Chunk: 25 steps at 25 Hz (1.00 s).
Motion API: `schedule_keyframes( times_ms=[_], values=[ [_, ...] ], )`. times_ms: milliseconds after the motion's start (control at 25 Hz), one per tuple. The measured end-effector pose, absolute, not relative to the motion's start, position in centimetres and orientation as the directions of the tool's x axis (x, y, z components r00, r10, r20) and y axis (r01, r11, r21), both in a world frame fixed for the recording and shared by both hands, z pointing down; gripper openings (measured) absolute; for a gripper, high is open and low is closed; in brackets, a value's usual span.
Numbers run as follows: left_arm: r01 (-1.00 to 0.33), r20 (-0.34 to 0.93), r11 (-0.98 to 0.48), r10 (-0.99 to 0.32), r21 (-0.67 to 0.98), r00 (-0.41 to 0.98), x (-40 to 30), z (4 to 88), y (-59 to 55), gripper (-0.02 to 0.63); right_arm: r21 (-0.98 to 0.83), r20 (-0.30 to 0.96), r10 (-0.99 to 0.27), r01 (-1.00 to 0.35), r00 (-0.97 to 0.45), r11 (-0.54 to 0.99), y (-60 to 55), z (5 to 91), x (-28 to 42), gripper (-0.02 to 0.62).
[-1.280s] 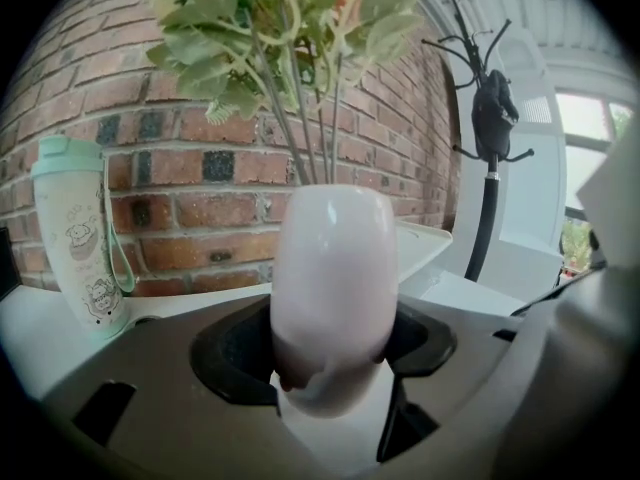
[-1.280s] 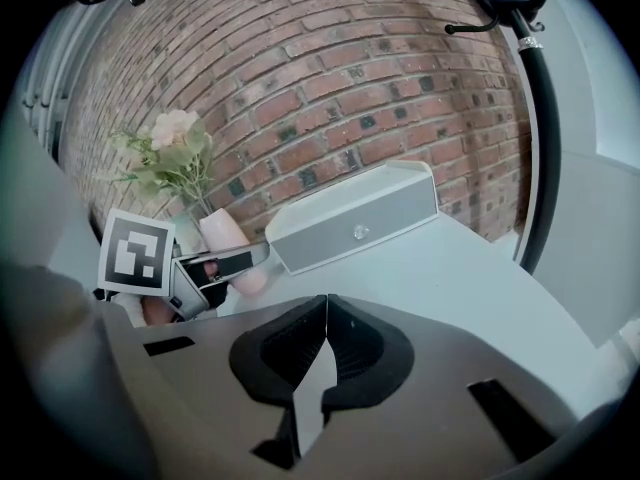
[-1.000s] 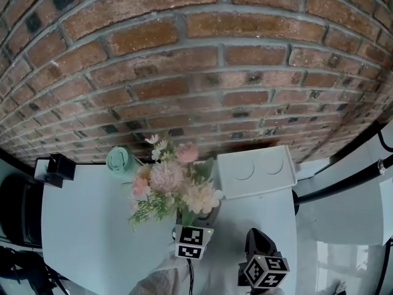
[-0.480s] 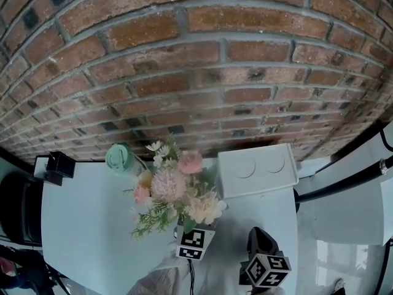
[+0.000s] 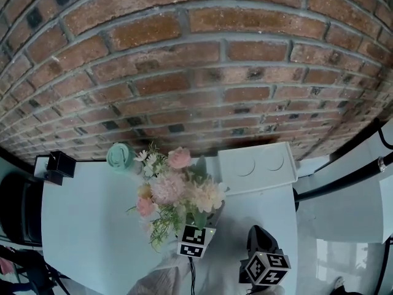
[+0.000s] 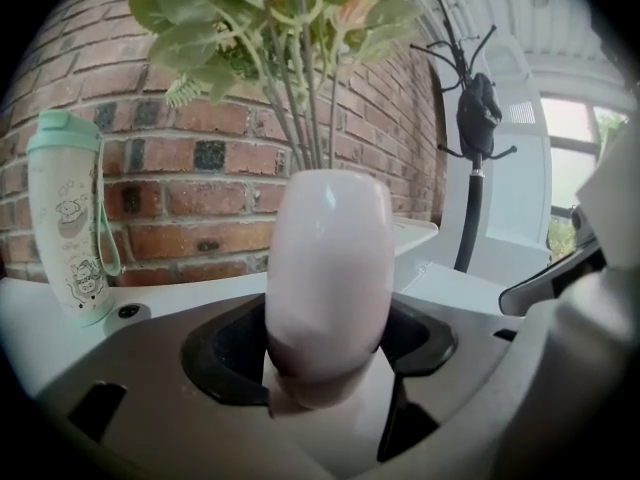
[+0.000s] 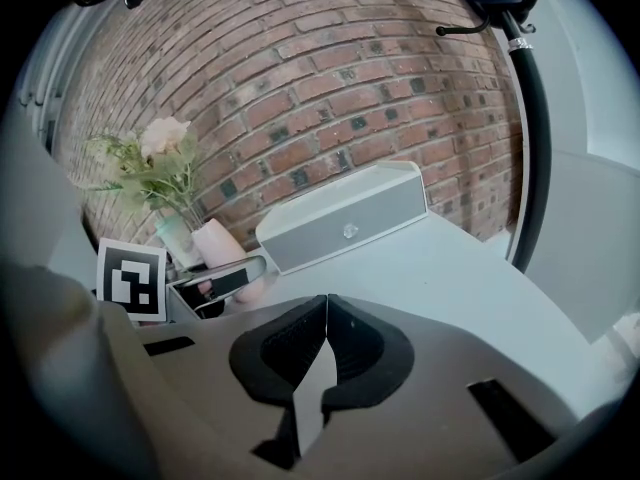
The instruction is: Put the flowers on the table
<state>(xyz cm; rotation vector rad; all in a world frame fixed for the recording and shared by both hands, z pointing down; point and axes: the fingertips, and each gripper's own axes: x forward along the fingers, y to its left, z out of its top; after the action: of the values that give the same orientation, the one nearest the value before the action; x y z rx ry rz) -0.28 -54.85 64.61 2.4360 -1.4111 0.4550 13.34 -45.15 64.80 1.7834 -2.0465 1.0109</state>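
Note:
A bunch of pink and cream flowers [image 5: 175,189] with green leaves stands in a pale pink vase [image 6: 328,278]. My left gripper [image 5: 202,223] is shut on the vase's lower body, one black pad on each side. In the head view the blooms hide the vase. The right gripper view shows the flowers [image 7: 160,163] and vase [image 7: 220,243] at the left, held over the white table [image 5: 92,226]. I cannot tell whether the base touches the table. My right gripper [image 5: 259,237] is shut and empty, to the right of the vase.
A white box [image 5: 258,168] lies at the back right against the brick wall. A mint bottle [image 5: 120,157] stands at the back left beside the flowers. A black block [image 5: 58,166] sits on the table's far left corner. A coat stand [image 6: 478,118] rises beyond the table's right edge.
The bouquet has turned in my left gripper: the green sprig swung toward me and the top pink bloom shifted left. The right gripper has barely moved.

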Motion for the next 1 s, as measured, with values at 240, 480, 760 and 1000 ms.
schedule_keyframes(
  times_ms=[240, 480, 760, 1000],
  values=[
    [-0.874, 0.412, -0.471, -0.778, 0.118, 0.475, -0.5, 64.5, -54.1, 0.304, -0.332, 0.592, -0.778, -0.943, -0.209, 0.001, -44.8, 64.4, 13.6, 0.025],
    [-0.892, 0.409, -0.431, -0.795, 0.137, 0.447, -1.7, 64.5, -52.8, 0.307, -0.332, 0.585, -0.783, -0.943, -0.211, 0.006, -44.5, 63.9, 13.2, 0.025],
    [-0.882, 0.459, -0.434, -0.756, 0.182, 0.467, -2.4, 63.3, -48.5, 0.305, -0.326, 0.572, -0.79, -0.945, -0.222, 0.03, -43.7, 61.9, 11.9, 0.025],
    [-0.857, 0.454, -0.466, -0.729, 0.219, 0.512, -2.8, 59.7, -42.9, 0.304, -0.31, 0.536, -0.802, -0.945, -0.263, 0.102, -41.8, 58.1, 9.1, 0.025]
  ],
)
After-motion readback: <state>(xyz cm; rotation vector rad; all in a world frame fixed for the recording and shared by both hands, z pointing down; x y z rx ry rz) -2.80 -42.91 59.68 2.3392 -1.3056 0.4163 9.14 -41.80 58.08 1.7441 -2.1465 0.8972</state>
